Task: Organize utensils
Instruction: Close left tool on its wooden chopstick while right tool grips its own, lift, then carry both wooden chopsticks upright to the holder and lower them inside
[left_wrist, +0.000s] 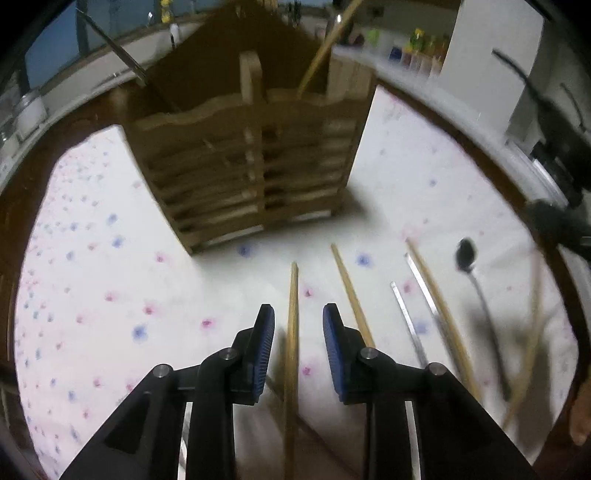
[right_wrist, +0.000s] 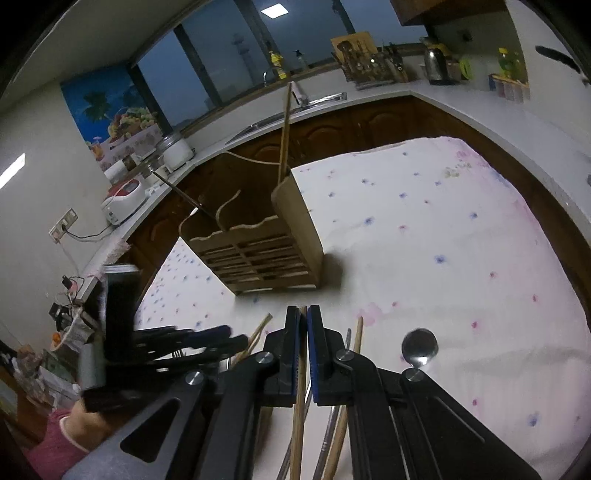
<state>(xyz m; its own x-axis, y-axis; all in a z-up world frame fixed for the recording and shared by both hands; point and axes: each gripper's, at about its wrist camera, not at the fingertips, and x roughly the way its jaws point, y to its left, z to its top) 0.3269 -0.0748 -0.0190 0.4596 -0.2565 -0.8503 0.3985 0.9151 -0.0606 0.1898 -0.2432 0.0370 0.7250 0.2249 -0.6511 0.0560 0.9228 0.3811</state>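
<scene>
The wooden rack (right_wrist: 258, 240) stands on the flowered cloth (right_wrist: 424, 240) — one chopstick (right_wrist: 285, 125) upright in its right compartment, a dark utensil (right_wrist: 181, 194) leaning out of the left. No readable writing anywhere. The right gripper (right_wrist: 303, 347) is clenched on a wooden chopstick (right_wrist: 300, 406). The left gripper (left_wrist: 298, 325) straddles another chopstick (left_wrist: 292, 332), apparently without pinching it. Spoon (left_wrist: 466, 254) and more sticks lie just beside them.

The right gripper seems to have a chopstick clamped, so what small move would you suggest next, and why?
Probably carry it toward the wooden holder and aim for the compartment where one chopstick already stands. The right gripper is shut on a wooden chopstick, and the holder sits just ahead on the cloth.
</scene>
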